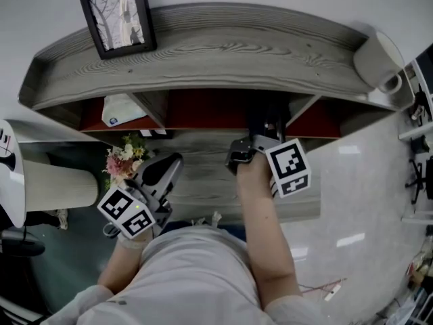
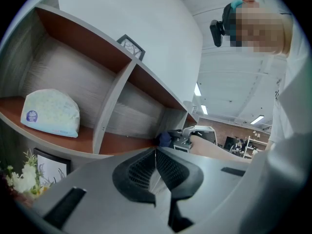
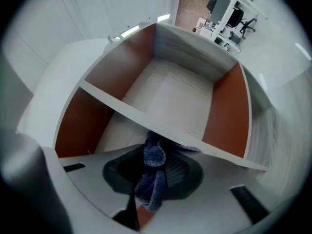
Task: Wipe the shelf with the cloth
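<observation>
The grey wooden shelf [image 1: 223, 53] has red-brown compartments under its top board. My right gripper [image 1: 262, 128] reaches into the middle compartment, its tips lost in the dark there. In the right gripper view the gripper [image 3: 155, 150] is shut on a dark blue cloth [image 3: 153, 177], which bunches between the pads and pokes out at a grey shelf board [image 3: 146, 116]. My left gripper [image 1: 166, 169] hangs lower left in front of the shelf, shut and empty [image 2: 156, 155]. From the left gripper view the cloth [image 2: 165, 139] shows at the right gripper's tip inside the shelf [image 2: 112, 111].
A framed picture [image 1: 116, 13] stands on the shelf top at the left, and a pale roll [image 1: 379, 63] lies at its right end. A white-and-blue packet [image 1: 122, 110] [image 2: 51, 112] sits in the left compartment. Flowers [image 1: 122, 160] stand below it, next to my left gripper.
</observation>
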The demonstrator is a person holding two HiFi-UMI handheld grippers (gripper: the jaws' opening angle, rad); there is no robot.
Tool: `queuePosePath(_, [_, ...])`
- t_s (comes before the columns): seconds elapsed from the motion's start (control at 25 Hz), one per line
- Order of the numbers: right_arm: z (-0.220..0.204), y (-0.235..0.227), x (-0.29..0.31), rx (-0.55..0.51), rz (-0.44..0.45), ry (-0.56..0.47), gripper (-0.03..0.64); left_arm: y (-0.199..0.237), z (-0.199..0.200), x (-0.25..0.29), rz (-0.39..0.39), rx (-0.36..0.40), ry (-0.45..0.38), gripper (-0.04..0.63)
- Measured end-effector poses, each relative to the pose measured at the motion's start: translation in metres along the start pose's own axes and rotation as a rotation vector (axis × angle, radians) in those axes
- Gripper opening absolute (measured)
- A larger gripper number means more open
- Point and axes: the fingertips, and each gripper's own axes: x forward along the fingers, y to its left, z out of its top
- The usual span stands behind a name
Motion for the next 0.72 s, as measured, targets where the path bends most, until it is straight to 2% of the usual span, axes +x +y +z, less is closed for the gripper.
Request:
queuePosePath(0.44, [0.036,0.071,-0.016,0.020,0.180,-0.111,0.080,-0.006,0.001,-0.005,-0.009,0.007,-0.009,0.017])
queuePosePath(0.72, [0.059,0.094,-0.050,-0.042,0.255,-0.180,0.080,-0.015,-0.004,-0.009,-0.023,0.008,-0.003,0.018])
